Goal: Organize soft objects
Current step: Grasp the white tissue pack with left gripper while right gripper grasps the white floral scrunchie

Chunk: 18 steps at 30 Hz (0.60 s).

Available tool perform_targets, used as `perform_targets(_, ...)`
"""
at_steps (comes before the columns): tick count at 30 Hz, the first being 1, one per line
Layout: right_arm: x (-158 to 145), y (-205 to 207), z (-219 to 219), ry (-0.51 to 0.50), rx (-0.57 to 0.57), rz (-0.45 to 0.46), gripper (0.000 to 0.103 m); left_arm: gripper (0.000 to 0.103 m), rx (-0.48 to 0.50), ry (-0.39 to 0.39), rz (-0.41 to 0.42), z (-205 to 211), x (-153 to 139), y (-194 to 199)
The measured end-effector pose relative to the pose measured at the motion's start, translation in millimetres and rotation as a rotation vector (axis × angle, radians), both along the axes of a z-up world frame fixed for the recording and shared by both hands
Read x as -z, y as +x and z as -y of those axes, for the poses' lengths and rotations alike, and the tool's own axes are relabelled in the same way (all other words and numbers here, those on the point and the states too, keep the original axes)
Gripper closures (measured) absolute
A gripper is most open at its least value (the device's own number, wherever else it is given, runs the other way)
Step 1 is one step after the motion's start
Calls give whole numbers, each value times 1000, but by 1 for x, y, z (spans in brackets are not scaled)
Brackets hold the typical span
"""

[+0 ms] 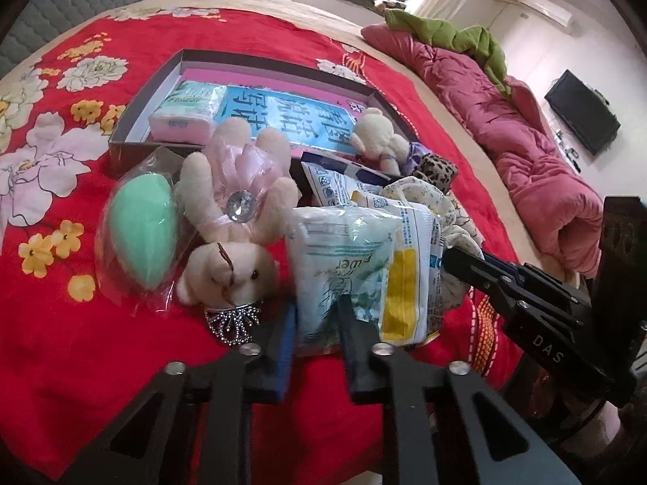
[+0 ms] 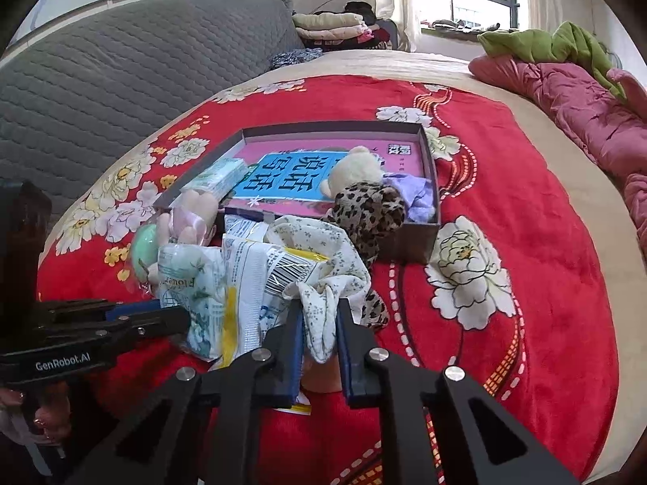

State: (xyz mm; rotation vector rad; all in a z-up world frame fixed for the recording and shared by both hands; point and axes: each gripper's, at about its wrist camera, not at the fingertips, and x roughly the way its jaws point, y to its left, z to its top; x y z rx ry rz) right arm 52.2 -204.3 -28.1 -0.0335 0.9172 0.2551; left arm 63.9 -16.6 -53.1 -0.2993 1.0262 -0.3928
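A bed [image 2: 525, 186] under a red floral blanket [image 1: 101, 323] carries an open box [image 2: 428, 153], tissue packs [image 1: 343, 266], a plush rabbit [image 1: 234, 218] and a pink quilt [image 1: 525, 161].

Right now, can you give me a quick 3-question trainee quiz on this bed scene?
1. True or false: the right gripper is shut on the floral cloth.
2. What does the left gripper hold? A) green sponge B) tissue pack C) bear
3. Fill in: the small bear lies inside the ___.

Key: 1 true. 2 B, the tissue pack; the green sponge lies apart on the blanket. 3 box.
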Motion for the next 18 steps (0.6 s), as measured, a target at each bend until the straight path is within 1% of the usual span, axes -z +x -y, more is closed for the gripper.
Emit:
perform_targets(1, -1, 0, 1, 3, 4, 4, 89, 88, -3, -15, -3, -2, 0, 1)
perform_targets(3, -3, -1, 2, 9, 4, 10, 89, 89, 4, -13, -9, -2, 0, 2)
perform_targets(6, -8, -4, 2, 6, 0, 29, 90, 91, 9, -1, 10, 1, -2, 0)
perform_targets(9, -16, -12, -4, -49, -20, 84, 90, 91, 17, 20, 45, 2, -10, -4)
perform_targets(12, -27, -19, -8, -59, -38, 140, 91, 91, 28, 36, 84, 5, -20, -10)
perform_targets(15, -33, -21, -10, -56, -48, 167, 91, 91, 25, 37, 103, 4, -26, -13)
perform_targets(18, -38, -23, -10, -68, -47, 198, 91, 91, 10, 17, 121, -1, -32, -15)
